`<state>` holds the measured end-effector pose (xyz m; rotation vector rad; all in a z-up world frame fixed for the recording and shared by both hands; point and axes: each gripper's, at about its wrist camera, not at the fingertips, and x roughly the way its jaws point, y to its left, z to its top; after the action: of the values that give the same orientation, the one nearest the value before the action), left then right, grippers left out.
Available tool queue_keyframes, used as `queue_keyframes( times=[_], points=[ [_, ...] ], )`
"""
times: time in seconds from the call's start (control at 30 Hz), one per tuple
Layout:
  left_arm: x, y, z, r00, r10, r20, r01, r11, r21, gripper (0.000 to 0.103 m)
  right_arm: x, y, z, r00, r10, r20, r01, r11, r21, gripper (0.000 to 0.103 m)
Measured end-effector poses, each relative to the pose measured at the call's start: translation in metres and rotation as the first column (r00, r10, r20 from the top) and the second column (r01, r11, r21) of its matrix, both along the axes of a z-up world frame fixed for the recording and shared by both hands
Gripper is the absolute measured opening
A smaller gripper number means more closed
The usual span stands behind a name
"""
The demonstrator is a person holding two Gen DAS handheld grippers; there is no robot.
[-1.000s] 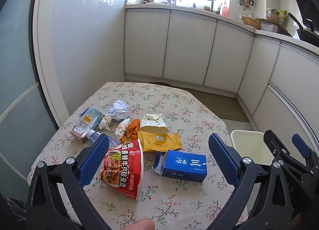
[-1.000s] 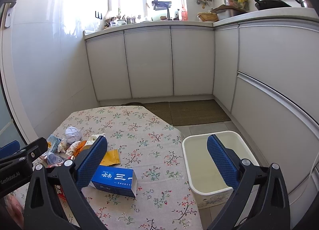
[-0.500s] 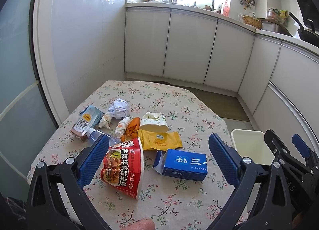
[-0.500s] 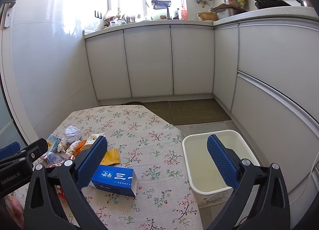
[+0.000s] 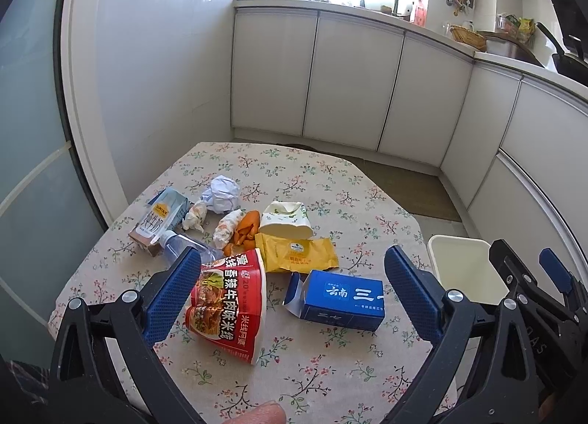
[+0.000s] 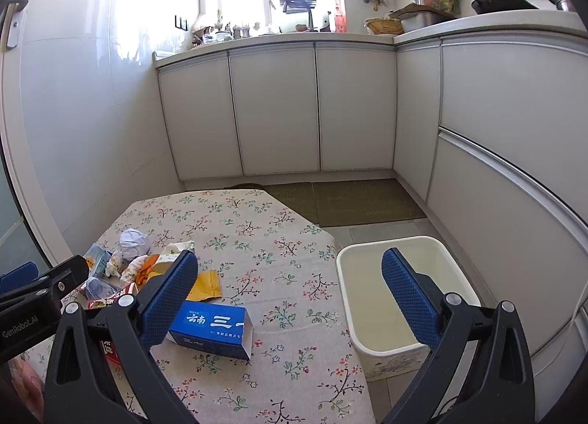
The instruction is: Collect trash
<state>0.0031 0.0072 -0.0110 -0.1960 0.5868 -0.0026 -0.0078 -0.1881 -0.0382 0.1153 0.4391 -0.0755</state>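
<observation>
On your table [image 5: 330,181] the trash sits in 1 bunch at the left. The noodle cup [image 5: 228,299] lies nearest you, with the box [image 5: 338,299] just to its right. The snack packet [image 5: 297,253] lies behind them. Farther back are the tissue pack [image 5: 286,220], paper ball [image 5: 222,193] and carton [image 5: 160,214]. The bin [image 6: 400,299] stands on the floor, right of the table.

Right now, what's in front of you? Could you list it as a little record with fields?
place: kitchen, table with floral cloth
trash on table: blue box, red noodle cup on its side, yellow wrapper, crumpled paper, milk carton
bin: white bin on the floor beside the table, looks empty
left gripper: open, holding nothing
right gripper: open, holding nothing
</observation>
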Motion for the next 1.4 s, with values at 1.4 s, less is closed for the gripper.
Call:
queue_keyframes(
  times=[1.4],
  points=[
    [0.108, 0.084, -0.053, 0.888, -0.16, -0.432, 0.067, 0.973, -0.223, 0.096, 0.047, -0.008, -0.056, 0.912, 0.077, -0.402, -0.012, 0.987, 0.163, 0.098]
  ],
)
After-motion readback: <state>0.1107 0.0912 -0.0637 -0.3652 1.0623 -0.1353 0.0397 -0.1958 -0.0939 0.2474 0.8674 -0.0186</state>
